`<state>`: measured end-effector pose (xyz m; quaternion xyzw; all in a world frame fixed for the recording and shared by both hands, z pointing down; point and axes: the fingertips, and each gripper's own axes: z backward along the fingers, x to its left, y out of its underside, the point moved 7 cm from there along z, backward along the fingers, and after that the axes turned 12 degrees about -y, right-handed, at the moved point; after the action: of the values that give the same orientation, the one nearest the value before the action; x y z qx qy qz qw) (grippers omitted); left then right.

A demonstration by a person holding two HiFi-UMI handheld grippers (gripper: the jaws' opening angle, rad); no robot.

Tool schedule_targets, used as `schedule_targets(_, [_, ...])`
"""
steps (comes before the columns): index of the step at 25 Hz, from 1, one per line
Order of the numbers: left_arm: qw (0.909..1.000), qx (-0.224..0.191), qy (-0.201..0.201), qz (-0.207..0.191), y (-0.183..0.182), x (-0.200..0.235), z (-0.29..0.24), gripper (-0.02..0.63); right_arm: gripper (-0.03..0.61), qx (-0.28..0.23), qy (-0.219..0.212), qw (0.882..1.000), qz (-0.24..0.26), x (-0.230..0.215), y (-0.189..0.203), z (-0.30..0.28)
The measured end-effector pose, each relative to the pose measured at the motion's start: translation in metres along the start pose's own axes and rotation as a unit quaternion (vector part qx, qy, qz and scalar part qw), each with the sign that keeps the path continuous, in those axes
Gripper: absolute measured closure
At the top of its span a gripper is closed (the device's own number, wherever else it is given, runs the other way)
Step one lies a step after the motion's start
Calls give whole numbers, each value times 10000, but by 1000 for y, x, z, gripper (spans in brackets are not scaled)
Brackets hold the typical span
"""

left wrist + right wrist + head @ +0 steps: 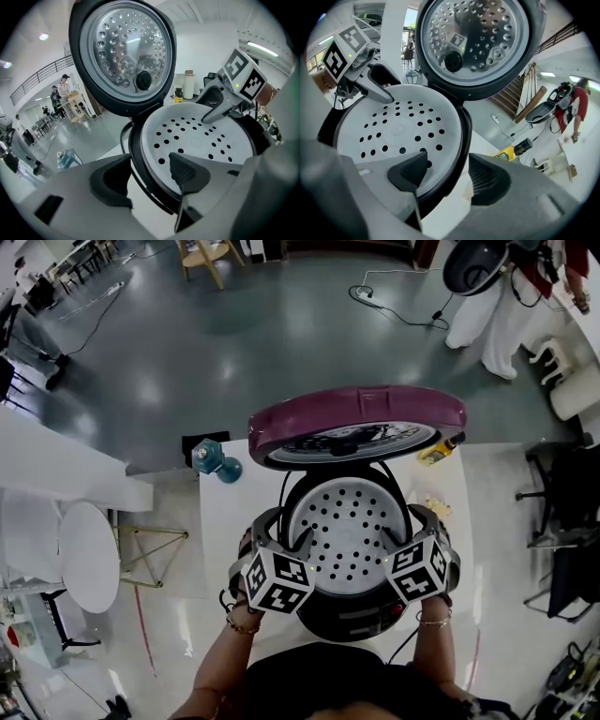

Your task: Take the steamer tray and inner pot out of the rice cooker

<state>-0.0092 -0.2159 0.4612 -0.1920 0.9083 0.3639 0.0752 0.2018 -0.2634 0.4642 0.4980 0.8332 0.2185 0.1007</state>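
On the white worktop (pixel 230 521) stands the cooker (pixel 349 620), lid (pixel 356 418) up, with the perforated tray (pixel 345 521) seated in its mouth. The pot beneath it cannot be seen. The step in hand looks like gripping the tray at both sides for a lift. To do it well, each outer finger should catch the tray's lip, not the cooker's black rim, and both sides should rise together so the tray stays level. At the tray's left edge the left gripper (pixel 147 176) has its fingers (pixel 183 171) partly spread, one over the holes and one outside the cooker, pinching nothing. At the right edge the right gripper (pixel 449 176) straddles the rim with fingers spread wide, likewise empty.
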Motion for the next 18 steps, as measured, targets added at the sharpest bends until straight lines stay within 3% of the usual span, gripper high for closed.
schedule_targets(2, [10000,16,-30,42,-1,1,0,362,309,-61,113,9999,25,-1,-1,2])
schedule_targets(9, [9996,91,60,247,-3,7,1,390,439,-520,318,9981,-22,4,-6,14])
schedule_targets(15, [9998,47,10,195,-4,6,4,390,469,-1042,492,9933,-119,3,-11,29])
schedule_targets(18, [9990,-40,135,416,-7,9,9,397,477,-1208,555,9911,-86,2,-16,36])
